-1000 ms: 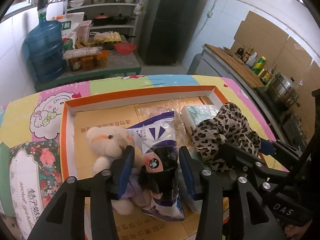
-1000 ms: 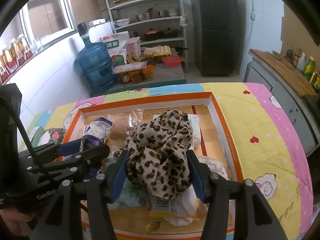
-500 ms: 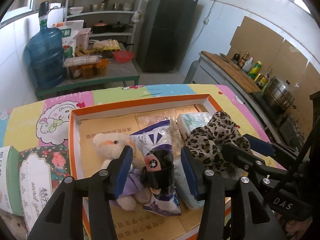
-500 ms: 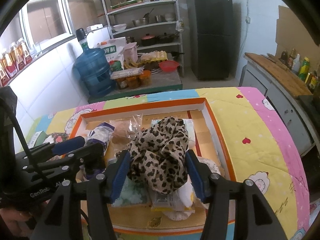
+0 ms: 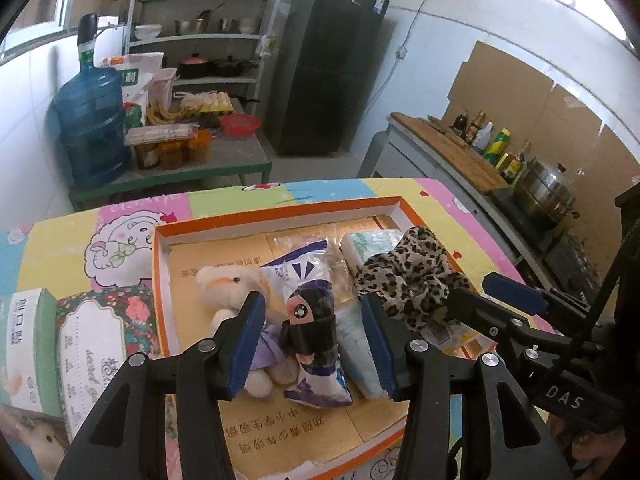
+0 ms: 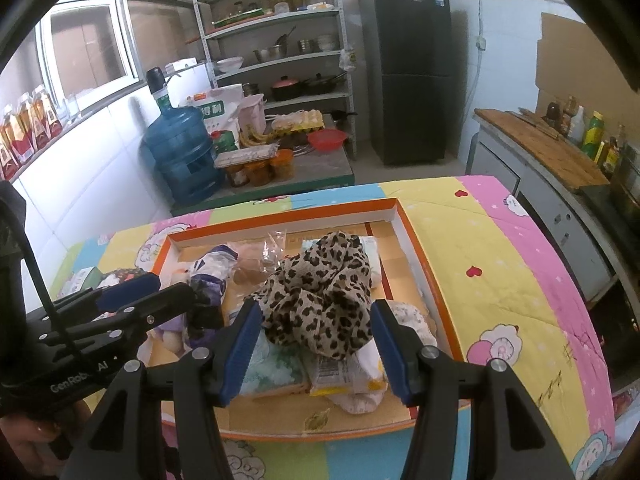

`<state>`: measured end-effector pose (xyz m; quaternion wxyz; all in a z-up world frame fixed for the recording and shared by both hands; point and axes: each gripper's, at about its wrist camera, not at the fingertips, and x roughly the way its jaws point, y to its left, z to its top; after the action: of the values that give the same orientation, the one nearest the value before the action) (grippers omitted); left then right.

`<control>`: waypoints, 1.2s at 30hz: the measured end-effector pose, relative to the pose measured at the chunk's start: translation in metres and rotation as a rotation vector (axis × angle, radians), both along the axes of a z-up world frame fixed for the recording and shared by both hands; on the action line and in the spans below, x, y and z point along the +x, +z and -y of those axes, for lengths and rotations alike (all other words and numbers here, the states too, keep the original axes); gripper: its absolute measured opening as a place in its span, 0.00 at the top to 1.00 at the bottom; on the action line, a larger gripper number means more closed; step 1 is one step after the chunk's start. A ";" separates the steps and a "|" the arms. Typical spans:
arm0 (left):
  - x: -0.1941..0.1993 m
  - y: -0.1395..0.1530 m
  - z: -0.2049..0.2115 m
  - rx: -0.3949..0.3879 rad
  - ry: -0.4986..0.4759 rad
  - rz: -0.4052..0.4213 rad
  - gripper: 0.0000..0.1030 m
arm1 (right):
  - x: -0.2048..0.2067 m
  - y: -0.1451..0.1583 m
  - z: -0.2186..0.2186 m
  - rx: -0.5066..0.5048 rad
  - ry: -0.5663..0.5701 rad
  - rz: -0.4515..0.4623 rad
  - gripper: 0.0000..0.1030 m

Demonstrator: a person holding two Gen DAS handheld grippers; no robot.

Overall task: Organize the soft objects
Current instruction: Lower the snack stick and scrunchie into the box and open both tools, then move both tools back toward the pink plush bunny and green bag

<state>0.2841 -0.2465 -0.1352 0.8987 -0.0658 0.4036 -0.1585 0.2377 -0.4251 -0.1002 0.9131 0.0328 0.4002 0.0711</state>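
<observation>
An orange-rimmed cardboard tray [image 5: 276, 216] [image 6: 408, 232] lies on the colourful tablecloth. In it are a cream teddy bear [image 5: 228, 284], a purple-and-white bag [image 5: 308, 280] with a small black doll [image 5: 308, 320] on it, a tissue pack [image 5: 368, 240] and a leopard-print cloth [image 5: 412, 280] [image 6: 320, 300]. My left gripper [image 5: 312, 344] is open above the doll. My right gripper [image 6: 316, 344] is open above the leopard cloth. Neither holds anything.
Floral tissue boxes [image 5: 92, 344] lie left of the tray. A low green table [image 6: 280, 176] with a blue water jug [image 6: 180, 156] stands behind. A black fridge [image 6: 404, 68] and shelves [image 6: 276, 40] are at the back. A counter [image 6: 540, 140] with bottles runs along the right.
Both grippers have drawn back and up from the tray, so the objects look smaller and farther. The objects in the tray have not moved. Both jaws stay open.
</observation>
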 end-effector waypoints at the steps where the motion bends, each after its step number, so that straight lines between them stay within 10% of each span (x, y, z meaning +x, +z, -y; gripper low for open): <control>1: 0.000 0.002 0.000 -0.002 -0.001 0.002 0.50 | -0.003 0.002 -0.001 -0.001 -0.003 0.003 0.45; 36: -0.100 0.047 -0.104 -0.035 0.027 0.101 0.50 | -0.093 0.039 -0.100 -0.024 0.016 0.075 0.45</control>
<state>0.1836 -0.1422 -0.0884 0.9187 -0.0790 0.3540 -0.1563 0.1451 -0.3247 -0.0609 0.9273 0.0159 0.3666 0.0746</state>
